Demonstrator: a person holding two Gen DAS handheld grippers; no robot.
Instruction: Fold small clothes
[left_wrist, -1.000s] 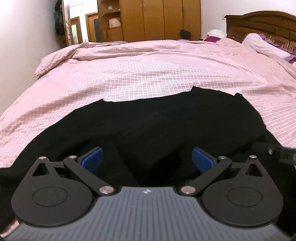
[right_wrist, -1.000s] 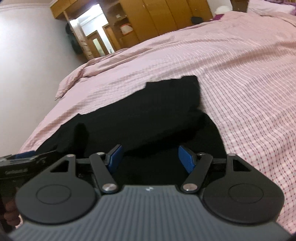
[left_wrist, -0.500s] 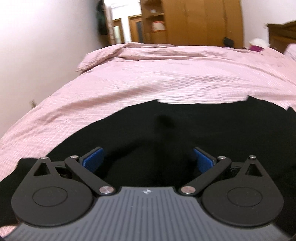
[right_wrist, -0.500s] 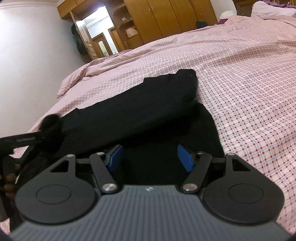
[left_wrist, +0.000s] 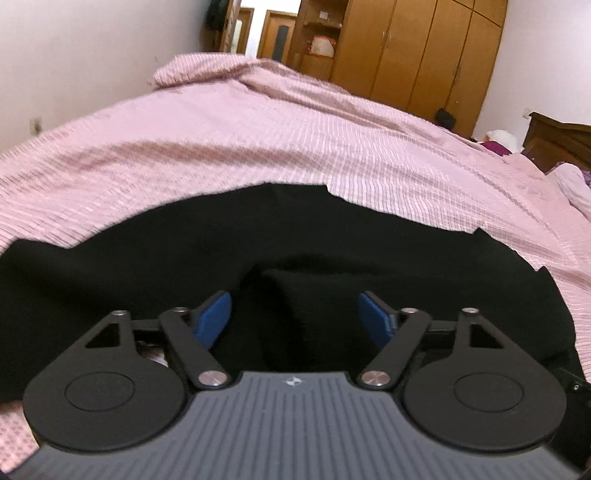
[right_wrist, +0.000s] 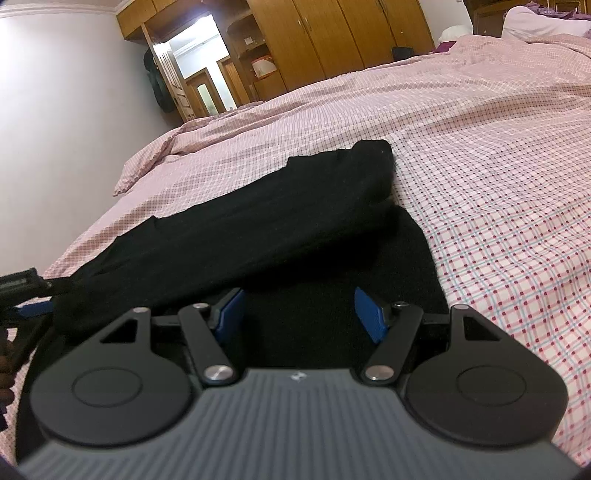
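Note:
A black garment (left_wrist: 332, 236) lies spread across the pink checked bedcover (left_wrist: 258, 140). My left gripper (left_wrist: 295, 315) hovers low over its near part. Its jaws are closing, and a raised ridge of black cloth (left_wrist: 306, 295) stands between the blue pads (left_wrist: 214, 314), which do not visibly press on it. In the right wrist view the garment (right_wrist: 258, 221) runs from a folded far corner toward the left. My right gripper (right_wrist: 299, 314) stays open over the near right end, with dark cloth lying under and between its fingers. The left gripper (right_wrist: 29, 306) shows at the far left edge against the cloth.
Wooden wardrobes (left_wrist: 417, 55) and an open doorway (left_wrist: 273, 33) stand past the bed's far side. A pale wall (right_wrist: 66, 110) runs along the left edge of the bed. A dark wooden headboard (left_wrist: 561, 144) and pillows (right_wrist: 543, 22) are at the right. A hand (right_wrist: 5, 369) shows at the left.
The left gripper has slid sideways along the garment and rolled, so its view swung toward the wall. Its jaws have narrowed around a cloth ridge. The right gripper has stayed in place.

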